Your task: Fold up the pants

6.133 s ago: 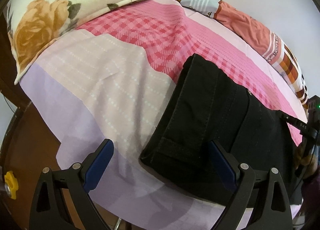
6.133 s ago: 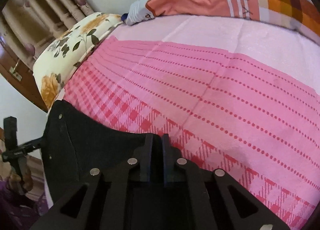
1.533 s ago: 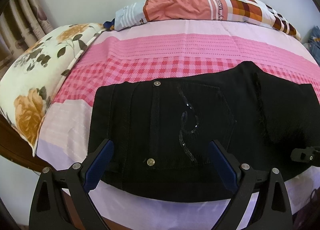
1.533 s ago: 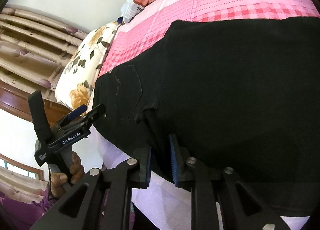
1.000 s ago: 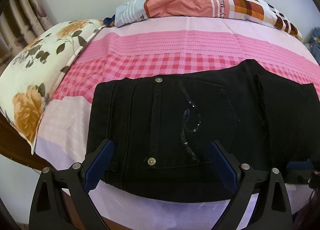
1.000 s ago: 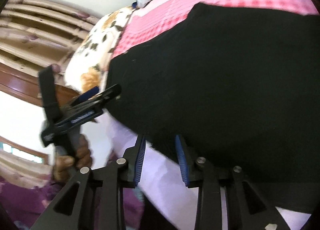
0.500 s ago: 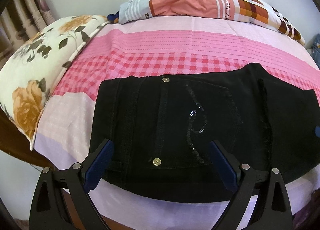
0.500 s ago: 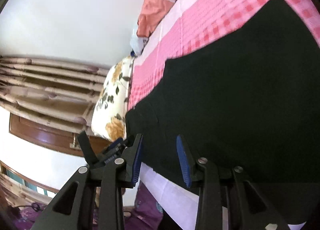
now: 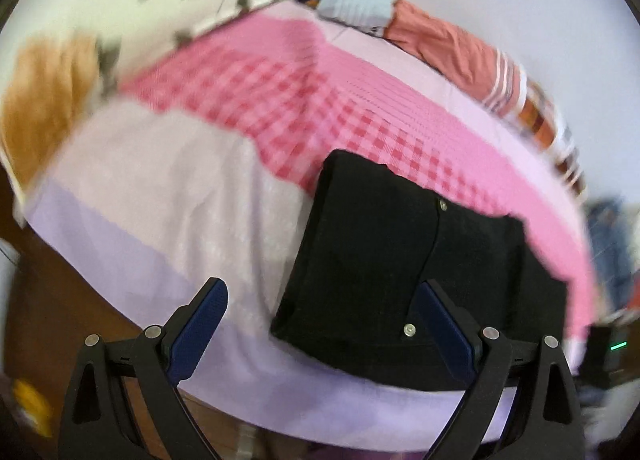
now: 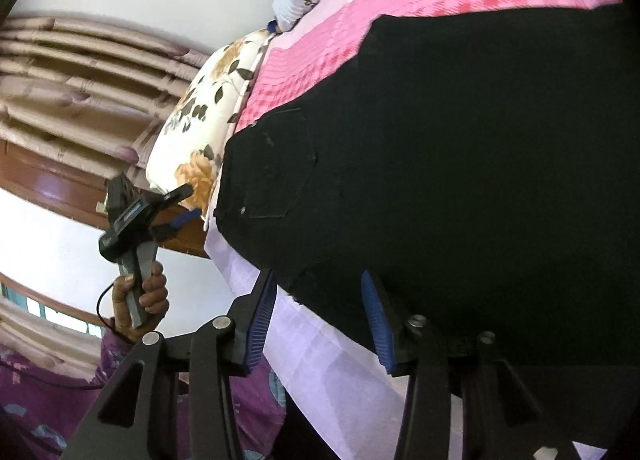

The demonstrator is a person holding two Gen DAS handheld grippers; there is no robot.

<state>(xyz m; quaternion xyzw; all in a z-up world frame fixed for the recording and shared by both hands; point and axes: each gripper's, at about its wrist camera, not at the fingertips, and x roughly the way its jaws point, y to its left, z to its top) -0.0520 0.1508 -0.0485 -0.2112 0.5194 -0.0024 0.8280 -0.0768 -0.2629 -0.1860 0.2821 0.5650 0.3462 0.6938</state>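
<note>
Compared with half a second ago, our left claw [image 9: 320,324] has swung away to the left of the black pants [image 9: 400,260], so they now sit under its right finger only, and its view is smeared with motion. A second and a half ago our right claw [image 10: 320,320] was nearly shut on the near edge of the pants; now its blue pads stand apart and hold nothing. Our left claw gapes wide and is likewise empty. We judge from this that the fold has just been laid down and let go, and that both claws are backing off, either to finish or to set up a further fold.

The pants lie flat on the bed [image 9: 160,220], at its near edge, as a neat dark rectangle with a back pocket [image 10: 276,164] facing up. The floral pillow [image 10: 200,128] is beside the pants, on the waistband side. The striped orange blanket [image 9: 460,48] lies beyond the pants, against the far wall.

Counted: one pair of pants, two claws, one floral pillow, one rolled blanket, and two silver rivets [image 9: 409,328] showing on the pocket. Through the right camera we also see our own left hand [image 10: 144,300] gripping its claw's handle, held off the bed's near corner.
</note>
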